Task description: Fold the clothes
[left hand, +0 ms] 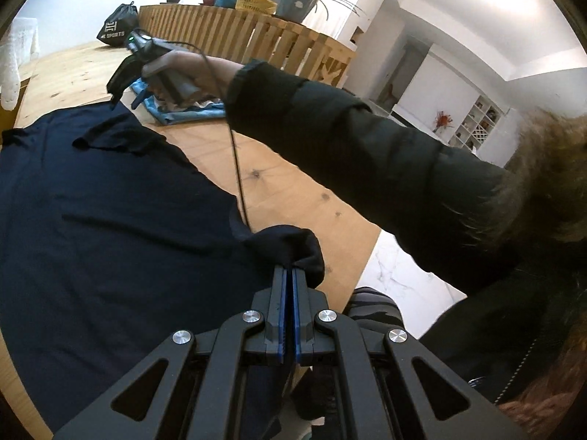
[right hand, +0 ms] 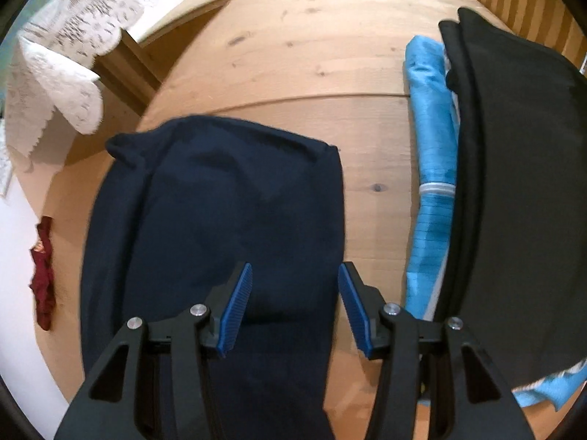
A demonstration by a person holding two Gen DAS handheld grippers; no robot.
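A dark navy garment (left hand: 110,227) lies spread over the wooden table (left hand: 293,190). My left gripper (left hand: 291,267) is shut on a bunched corner of it near the table's edge. In the left wrist view my right gripper (left hand: 126,99), held by a hand in a black sleeve (left hand: 348,139), hovers over the garment's far end. In the right wrist view that gripper (right hand: 295,269) stands open above the navy garment (right hand: 220,220), its blue pads (right hand: 238,304) apart and pressing on nothing.
A stack of folded clothes, black (right hand: 521,201) over light blue (right hand: 433,146), lies to the right on the table (right hand: 293,55). A white lace cloth (right hand: 62,66) hangs at the left. A dark red item (right hand: 42,278) lies on the floor. A slatted wooden divider (left hand: 256,40) with plants stands behind.
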